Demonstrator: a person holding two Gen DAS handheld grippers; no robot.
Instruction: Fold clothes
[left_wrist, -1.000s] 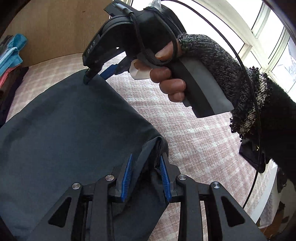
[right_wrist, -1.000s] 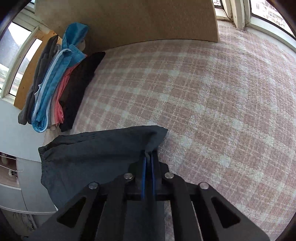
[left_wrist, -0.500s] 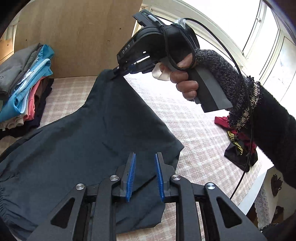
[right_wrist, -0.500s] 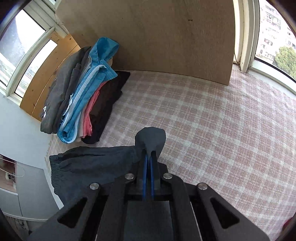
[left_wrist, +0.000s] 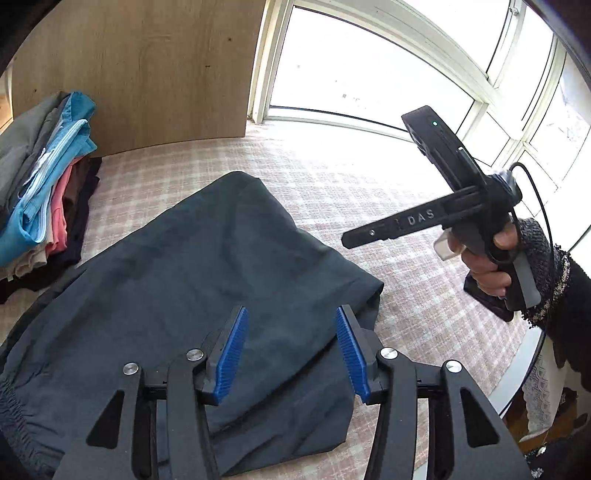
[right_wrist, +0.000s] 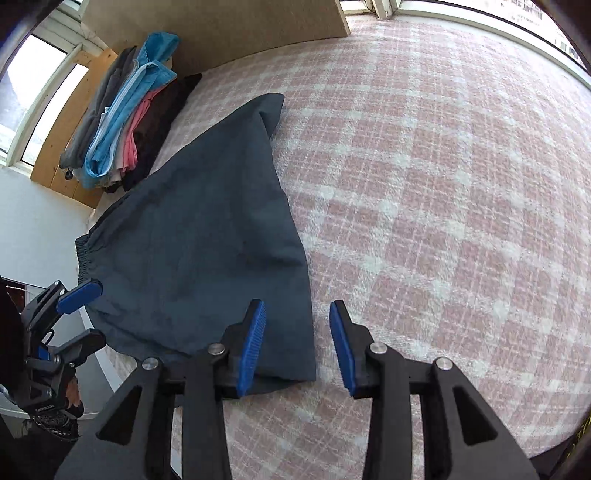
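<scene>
Nearest the left wrist camera, the left gripper (left_wrist: 291, 354) has just let its jaws spread; they stand moderately apart above the dark slate-blue garment (left_wrist: 192, 295), clamping nothing. The right gripper (right_wrist: 297, 339) has likewise just been opening, its jaws apart and empty over the garment's near hem. The garment lies folded on the pink checked surface (right_wrist: 424, 184), elastic waistband at 9 o'clock, tapering toward 12. Farther, at 10 o'clock, stands a stack of folded clothes (right_wrist: 122, 122).
</scene>
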